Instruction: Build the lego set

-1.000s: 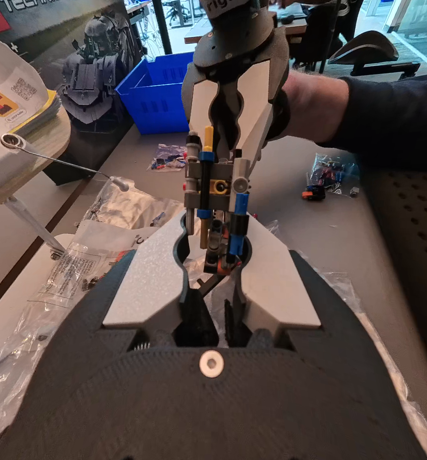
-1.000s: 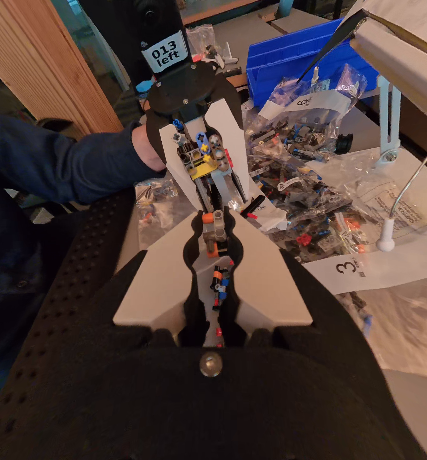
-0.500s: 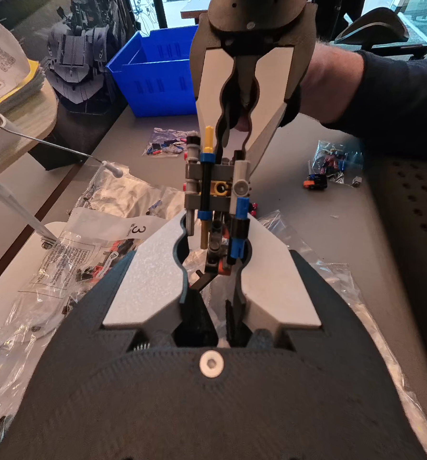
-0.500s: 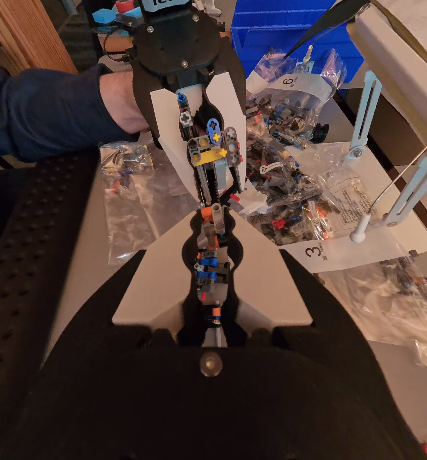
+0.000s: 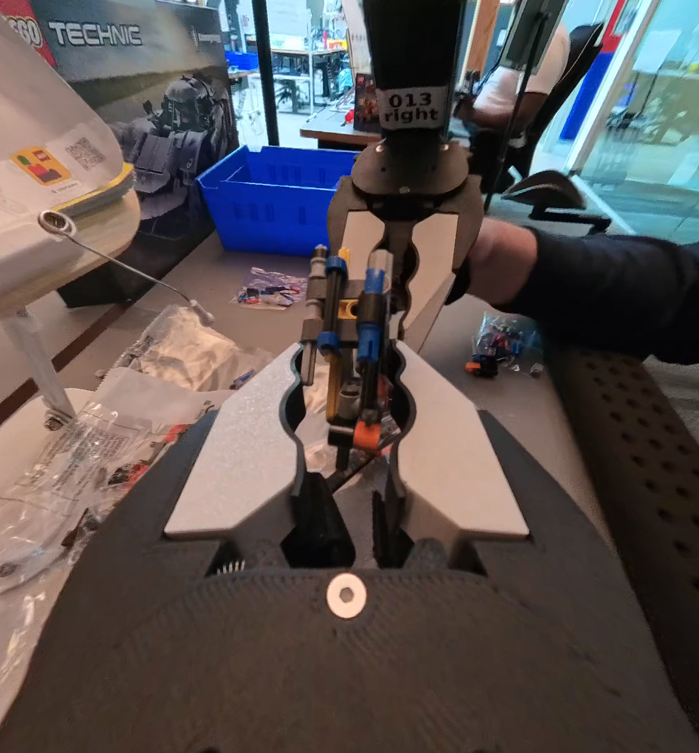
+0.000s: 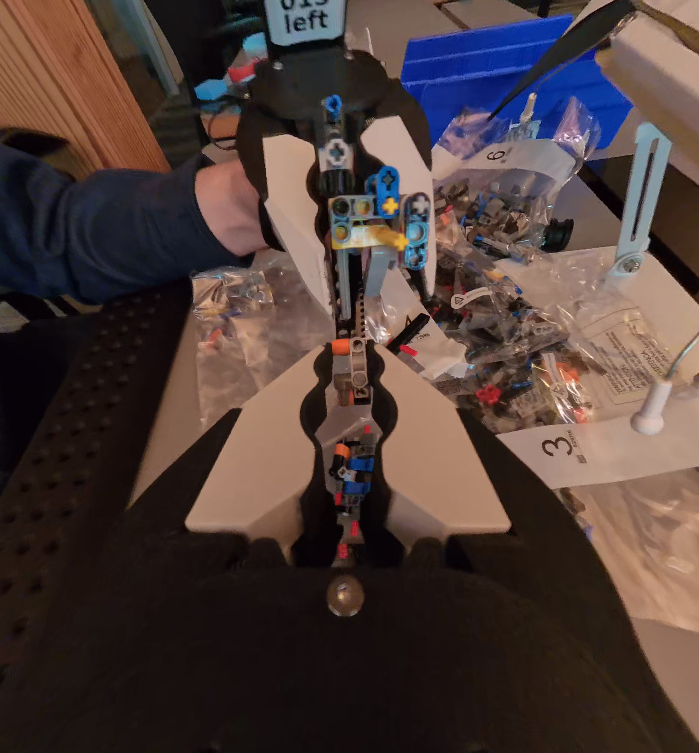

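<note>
Holding a partly built lego assembly (image 5: 349, 338) of grey beams, black axles, blue connectors and a yellow pin between both tools, I see it up off the grey surface (image 5: 498, 391), in the middle of both wrist views. My left gripper (image 5: 349, 362), with white fingers on a black body, is clenched around the assembly's orange-and-black lower end. In the left wrist view the assembly stands nearly upright and leans slightly toward 1 o'clock.

My right gripper (image 6: 349, 358) meets it from the opposite side. In the right wrist view its white fingertips pinch a small light grey connector and an orange piece at the assembly's near end, so it is grasping the same build. The left gripper (image 6: 376, 252) faces me at 12 o'clock there, with the build's grey frame and blue beams between its fingers.

A hand in a dark blue sleeve (image 5: 498, 260) grips the right tool at 2 o'clock in the left wrist view. A blue plastic bin (image 5: 274, 199) sits at 11 o'clock on the surface. Clear plastic bags of loose lego pieces (image 6: 543, 346) lie heaped at 2 o'clock in the right wrist view, and a smaller bag (image 5: 270, 285) lies just in front of the bin. A dark printed lego box (image 5: 144, 93) stands at 10 o'clock.
</note>
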Motion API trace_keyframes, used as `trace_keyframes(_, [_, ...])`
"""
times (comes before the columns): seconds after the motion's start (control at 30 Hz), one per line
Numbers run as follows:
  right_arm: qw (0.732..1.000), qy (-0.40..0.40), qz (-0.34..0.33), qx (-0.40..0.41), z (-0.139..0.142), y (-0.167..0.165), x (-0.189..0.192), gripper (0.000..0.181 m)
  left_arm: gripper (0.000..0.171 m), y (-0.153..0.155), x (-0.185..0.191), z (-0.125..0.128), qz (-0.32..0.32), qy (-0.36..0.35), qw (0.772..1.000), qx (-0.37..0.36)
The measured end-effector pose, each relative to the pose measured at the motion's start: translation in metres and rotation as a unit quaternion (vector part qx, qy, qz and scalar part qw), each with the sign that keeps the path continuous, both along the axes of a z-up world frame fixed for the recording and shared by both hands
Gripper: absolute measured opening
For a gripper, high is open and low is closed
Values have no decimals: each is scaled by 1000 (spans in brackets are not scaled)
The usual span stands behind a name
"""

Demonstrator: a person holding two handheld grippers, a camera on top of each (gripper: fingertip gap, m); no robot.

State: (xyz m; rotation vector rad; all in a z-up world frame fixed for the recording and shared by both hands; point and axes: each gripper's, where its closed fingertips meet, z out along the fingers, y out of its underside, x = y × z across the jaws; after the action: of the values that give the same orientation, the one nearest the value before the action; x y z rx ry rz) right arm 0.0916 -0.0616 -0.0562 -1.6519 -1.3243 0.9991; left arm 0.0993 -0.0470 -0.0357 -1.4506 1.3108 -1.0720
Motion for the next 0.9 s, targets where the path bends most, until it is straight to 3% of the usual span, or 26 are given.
trace_keyframes(0.3, [998,-33,-23,44,0,6,10,14,36,1,3,-10,8,34,999,18])
trace_keyframes(0.67, [999,51,-6,-18,23,3,12,14,34,-2,2,-5,5,29,999,39])
trace_keyframes(0.9, [997,67,-4,-47,26,4,15,13,32,0,3,-15,16,68,994,82])
